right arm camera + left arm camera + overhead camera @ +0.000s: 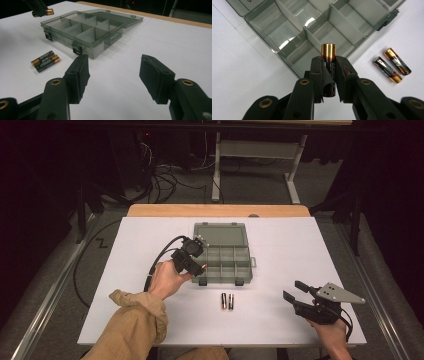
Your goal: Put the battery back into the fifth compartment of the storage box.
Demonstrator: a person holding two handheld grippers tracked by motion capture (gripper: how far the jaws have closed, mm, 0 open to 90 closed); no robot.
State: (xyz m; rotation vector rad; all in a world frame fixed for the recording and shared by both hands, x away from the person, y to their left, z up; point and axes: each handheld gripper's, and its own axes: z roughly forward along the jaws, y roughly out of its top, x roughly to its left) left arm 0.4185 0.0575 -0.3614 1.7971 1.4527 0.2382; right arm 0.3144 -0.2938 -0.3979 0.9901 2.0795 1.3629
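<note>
Your right gripper [113, 75], low in frame, jaws wide apart, nothing between them. Your left gripper [329, 67] clamps a battery [329, 53] over the compartment box [287, 53], frame centre. Two batteries [392, 65] lie right, on the table.

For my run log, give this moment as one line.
left gripper: shut on battery | organizer box: open | two batteries: on table | right gripper: open
</note>
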